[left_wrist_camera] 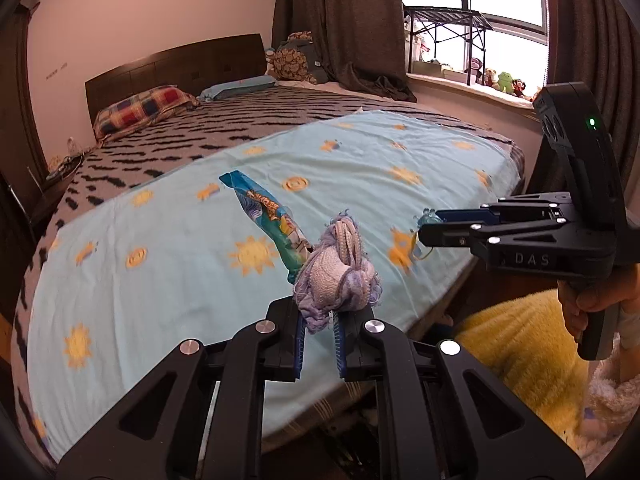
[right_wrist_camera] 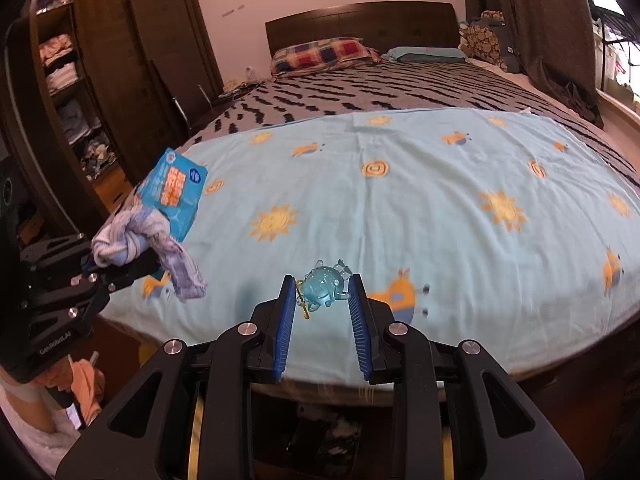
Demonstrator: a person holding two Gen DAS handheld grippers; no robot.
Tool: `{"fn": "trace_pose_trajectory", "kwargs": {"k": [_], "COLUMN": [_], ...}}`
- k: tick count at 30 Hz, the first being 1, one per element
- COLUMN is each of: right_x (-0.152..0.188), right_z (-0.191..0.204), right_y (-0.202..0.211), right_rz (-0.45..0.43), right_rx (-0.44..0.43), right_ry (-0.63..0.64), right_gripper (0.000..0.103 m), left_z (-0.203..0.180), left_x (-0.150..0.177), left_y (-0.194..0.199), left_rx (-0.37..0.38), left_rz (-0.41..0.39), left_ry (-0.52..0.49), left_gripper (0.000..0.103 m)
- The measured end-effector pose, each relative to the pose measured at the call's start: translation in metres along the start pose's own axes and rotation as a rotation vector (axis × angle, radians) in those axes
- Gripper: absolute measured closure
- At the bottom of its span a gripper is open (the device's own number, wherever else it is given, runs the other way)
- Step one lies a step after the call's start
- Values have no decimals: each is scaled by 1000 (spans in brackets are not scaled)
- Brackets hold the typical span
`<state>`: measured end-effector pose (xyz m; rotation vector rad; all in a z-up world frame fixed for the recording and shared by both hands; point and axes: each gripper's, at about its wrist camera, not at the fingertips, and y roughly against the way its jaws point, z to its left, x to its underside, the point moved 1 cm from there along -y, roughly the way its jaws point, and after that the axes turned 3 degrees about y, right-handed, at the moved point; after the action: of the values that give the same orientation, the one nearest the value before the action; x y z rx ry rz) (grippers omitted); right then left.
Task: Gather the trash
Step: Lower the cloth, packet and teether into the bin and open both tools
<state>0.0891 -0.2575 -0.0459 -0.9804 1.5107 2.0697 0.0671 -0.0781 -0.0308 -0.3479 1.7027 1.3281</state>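
My left gripper (left_wrist_camera: pixel 320 316) is shut on a knotted pale purple rag (left_wrist_camera: pixel 340 276) together with a blue snack wrapper (left_wrist_camera: pixel 268 216), held above the bed's near edge. Both also show at the left of the right wrist view, the rag (right_wrist_camera: pixel 136 244) and the wrapper (right_wrist_camera: pixel 176 192). My right gripper (right_wrist_camera: pixel 322 292) is shut on a small translucent blue toy (right_wrist_camera: pixel 322 288) with a thin yellow loop, just above the bed. In the left wrist view the right gripper (left_wrist_camera: pixel 424 228) is at the right with the toy (left_wrist_camera: pixel 430 216) at its tips.
A light blue sheet with suns (right_wrist_camera: pixel 400 200) covers the near half of the bed. A zigzag blanket (right_wrist_camera: pixel 380 88), pillows (right_wrist_camera: pixel 324 54) and headboard lie behind. A wardrobe (right_wrist_camera: pixel 100 60) stands left. A yellow fluffy thing (left_wrist_camera: pixel 520 344) lies below the bed edge.
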Motion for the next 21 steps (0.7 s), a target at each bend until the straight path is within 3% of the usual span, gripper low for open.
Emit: {"fn": "trace_pose_trajectory", "kwargs": {"k": [7, 14, 21], "right_x": [53, 103, 140], "right_z": [18, 27, 29], "right_y": [2, -24, -52], "right_rz": [63, 169, 254], "right_rx": [-17, -48, -48], "right_ry": [6, -46, -91], "right_gripper": [75, 75, 75], "left_z": [-13, -20, -16], "left_x": [56, 118, 167], "left_y": [3, -21, -60], "left_rx": [50, 110, 113], "left_rz": [65, 198, 332], "left_ry": [61, 133, 204], "left_gripper": [92, 92, 92]}}
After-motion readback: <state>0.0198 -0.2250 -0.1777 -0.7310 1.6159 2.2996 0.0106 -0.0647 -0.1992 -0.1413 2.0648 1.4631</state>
